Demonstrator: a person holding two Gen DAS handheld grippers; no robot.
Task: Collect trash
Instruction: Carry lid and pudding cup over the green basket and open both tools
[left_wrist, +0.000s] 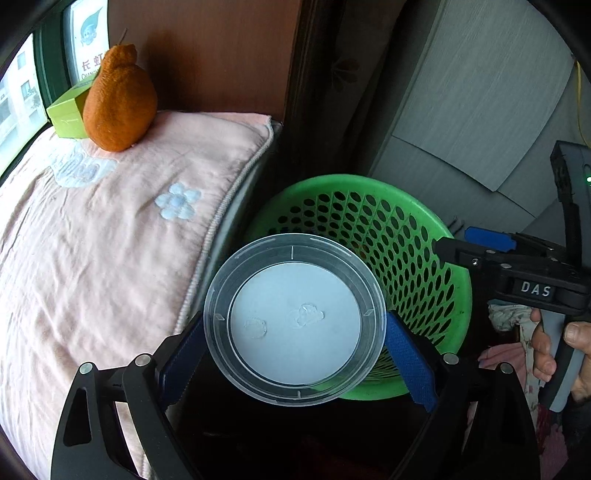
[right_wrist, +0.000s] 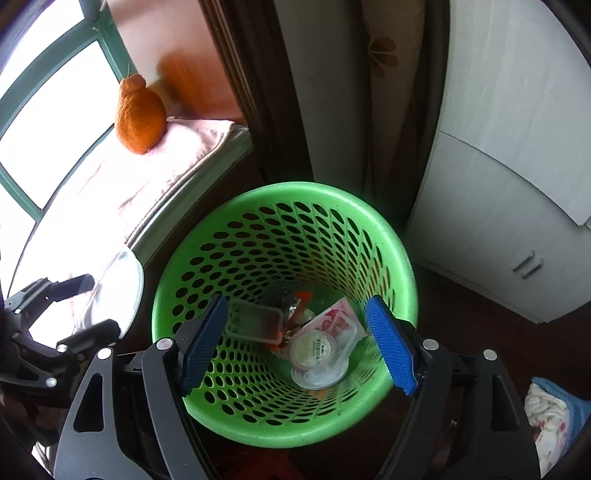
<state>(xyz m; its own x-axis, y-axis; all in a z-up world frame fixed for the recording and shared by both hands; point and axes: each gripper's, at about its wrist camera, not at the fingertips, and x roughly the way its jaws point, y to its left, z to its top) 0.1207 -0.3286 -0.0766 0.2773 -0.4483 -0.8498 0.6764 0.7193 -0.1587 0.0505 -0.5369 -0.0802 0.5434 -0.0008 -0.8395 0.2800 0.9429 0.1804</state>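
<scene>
Two tongs working, my left tongs (left_wrist: 295, 365) gripping clear lid (left_wrist: 294, 319) at frame centre, right tongs (right_wrist: 299, 343) gaping wide over green basket (right_wrist: 402, 266).

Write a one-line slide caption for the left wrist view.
Left gripper holds a clear plastic lid above the green basket, beside a pink-covered ledge.

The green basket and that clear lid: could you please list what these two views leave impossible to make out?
- Left wrist view: the clear lid held by the left gripper covers the green basket floor, hiding the trash.
- Right wrist view: the small round cup has a label too small to read.
- Right wrist view: window glare washes out the lid's surface.
- Right wrist view: the open right gripper hides parts of the basket wall.
</scene>
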